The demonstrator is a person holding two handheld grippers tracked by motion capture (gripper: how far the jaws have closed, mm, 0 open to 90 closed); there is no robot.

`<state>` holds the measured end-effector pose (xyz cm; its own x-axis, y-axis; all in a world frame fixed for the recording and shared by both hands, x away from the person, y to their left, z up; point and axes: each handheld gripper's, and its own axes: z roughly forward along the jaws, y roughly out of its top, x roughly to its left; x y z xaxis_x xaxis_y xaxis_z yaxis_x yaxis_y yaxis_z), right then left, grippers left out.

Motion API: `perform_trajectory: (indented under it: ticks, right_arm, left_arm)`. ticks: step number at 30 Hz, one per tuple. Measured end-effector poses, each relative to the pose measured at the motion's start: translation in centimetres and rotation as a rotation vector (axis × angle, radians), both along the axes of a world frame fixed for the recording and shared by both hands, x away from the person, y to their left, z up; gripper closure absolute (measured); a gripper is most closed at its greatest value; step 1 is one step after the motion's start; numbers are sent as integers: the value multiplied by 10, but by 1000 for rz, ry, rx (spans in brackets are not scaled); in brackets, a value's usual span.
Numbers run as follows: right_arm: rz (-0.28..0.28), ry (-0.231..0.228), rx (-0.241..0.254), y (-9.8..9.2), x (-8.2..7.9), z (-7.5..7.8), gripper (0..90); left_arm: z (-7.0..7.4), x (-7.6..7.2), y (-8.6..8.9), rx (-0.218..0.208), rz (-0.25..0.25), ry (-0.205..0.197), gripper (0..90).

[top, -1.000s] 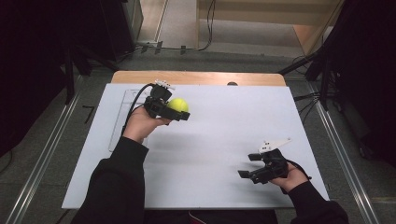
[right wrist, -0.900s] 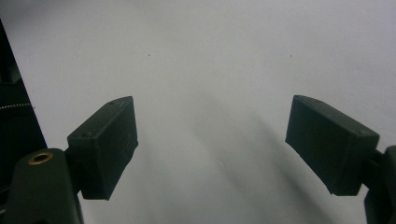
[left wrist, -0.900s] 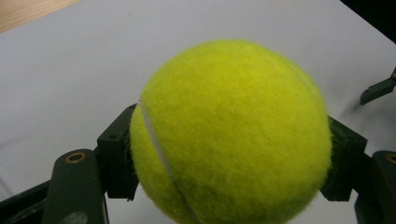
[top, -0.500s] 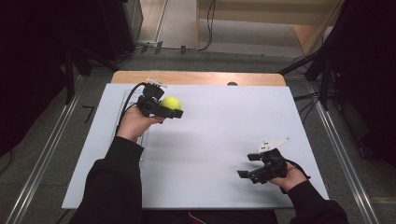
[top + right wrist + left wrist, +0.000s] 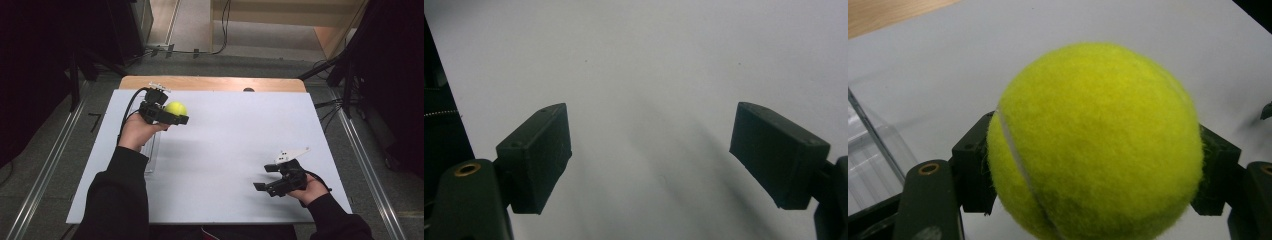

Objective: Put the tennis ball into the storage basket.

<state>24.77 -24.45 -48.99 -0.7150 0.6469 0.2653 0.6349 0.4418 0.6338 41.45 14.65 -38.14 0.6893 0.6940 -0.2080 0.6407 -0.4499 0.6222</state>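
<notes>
Left claw (image 5: 172, 116) pinched tennis ball (image 5: 1095, 142) at desk's (image 5: 225, 150) ten o'clock; right claw (image 5: 651, 155) spread, empty, at five. Risked ball squirting out, rolling off desk.

one tennis ball (image 5: 176, 108), one clear tray (image 5: 151, 155), two claws

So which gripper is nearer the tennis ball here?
Left. The left gripper is shut on the tennis ball, held above the table's far left; the right gripper sits open, far off near the table's near right.
</notes>
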Motion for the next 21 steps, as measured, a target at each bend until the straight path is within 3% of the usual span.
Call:
perform_trajectory:
  ticks: [12, 21]
  right_arm:
    - [-1, 4, -4, 0, 0, 0, 148]
    - [4, 0, -4, 0, 0, 0, 148]
  left_arm:
    - [0, 2, 12, -6, 29, 6, 257]
    - [-2, 6, 26, 6, 85, -1, 257]
